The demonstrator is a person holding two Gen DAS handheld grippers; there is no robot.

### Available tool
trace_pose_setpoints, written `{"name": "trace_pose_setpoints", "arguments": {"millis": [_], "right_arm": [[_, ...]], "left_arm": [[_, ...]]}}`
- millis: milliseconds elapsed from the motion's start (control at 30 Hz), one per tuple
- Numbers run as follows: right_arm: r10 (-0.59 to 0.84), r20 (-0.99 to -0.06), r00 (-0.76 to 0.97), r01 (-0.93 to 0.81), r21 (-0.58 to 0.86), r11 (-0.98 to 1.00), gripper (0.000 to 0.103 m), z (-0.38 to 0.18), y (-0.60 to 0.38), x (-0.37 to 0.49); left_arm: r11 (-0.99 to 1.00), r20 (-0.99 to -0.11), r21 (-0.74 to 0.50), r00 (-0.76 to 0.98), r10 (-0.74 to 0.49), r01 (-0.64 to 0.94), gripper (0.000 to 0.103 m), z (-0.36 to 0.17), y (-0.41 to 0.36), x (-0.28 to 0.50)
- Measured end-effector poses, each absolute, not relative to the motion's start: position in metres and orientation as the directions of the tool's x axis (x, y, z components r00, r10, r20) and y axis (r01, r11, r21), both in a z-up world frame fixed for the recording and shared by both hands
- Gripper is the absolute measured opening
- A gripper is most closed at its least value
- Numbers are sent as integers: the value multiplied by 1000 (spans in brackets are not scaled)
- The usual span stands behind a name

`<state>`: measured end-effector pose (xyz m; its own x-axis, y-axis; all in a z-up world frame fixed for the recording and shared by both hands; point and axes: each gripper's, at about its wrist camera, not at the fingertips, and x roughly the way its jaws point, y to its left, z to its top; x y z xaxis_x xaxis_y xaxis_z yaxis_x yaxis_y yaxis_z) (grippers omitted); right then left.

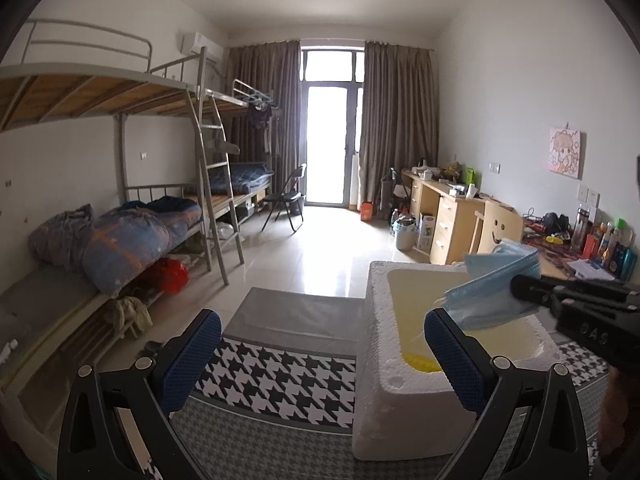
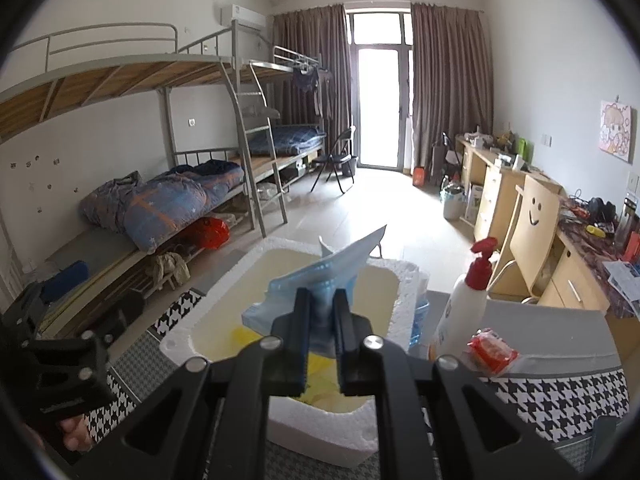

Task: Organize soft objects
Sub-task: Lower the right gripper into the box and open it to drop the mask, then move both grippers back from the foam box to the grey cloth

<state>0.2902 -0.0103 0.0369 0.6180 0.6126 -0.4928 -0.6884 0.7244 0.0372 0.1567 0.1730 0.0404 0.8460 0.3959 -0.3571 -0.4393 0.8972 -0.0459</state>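
A white foam box (image 1: 380, 344) (image 2: 404, 292) stands on a houndstooth cloth (image 1: 280, 376), with something yellow (image 1: 422, 361) (image 2: 244, 336) on its bottom. My right gripper (image 2: 323, 300) (image 1: 520, 290) is shut on a pack of blue face masks (image 2: 320, 280) (image 1: 492, 296) and holds it above the box's open top. To the left of the box my left gripper (image 1: 322, 344) is open with nothing between its blue pads (image 1: 186, 356). Its right finger overlaps the box's near wall in the left wrist view.
A white pump bottle with a red top (image 2: 466, 308) and a red packet (image 2: 492, 350) stand right of the box. More blue plastic (image 2: 420, 316) lies behind the box's right wall. Bunk beds (image 1: 120, 220) line the left wall, desks (image 1: 452, 216) the right.
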Motion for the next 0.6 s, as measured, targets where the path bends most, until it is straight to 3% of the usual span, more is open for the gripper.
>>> {"name": "trace_pose_setpoints", "arguments": {"millis": [33, 167, 600], "right_arm": [[613, -501, 611, -691, 40, 722, 17, 36, -9, 291], [603, -521, 604, -681, 56, 730, 68, 32, -10, 293], [624, -494, 606, -683, 78, 726, 71, 42, -25, 284]], "left_arm": [[897, -356, -52, 847, 395, -440, 102, 40, 173, 157], [894, -354, -51, 845, 401, -445, 102, 40, 172, 157], [887, -368, -55, 835, 408, -458, 102, 40, 170, 159]]}}
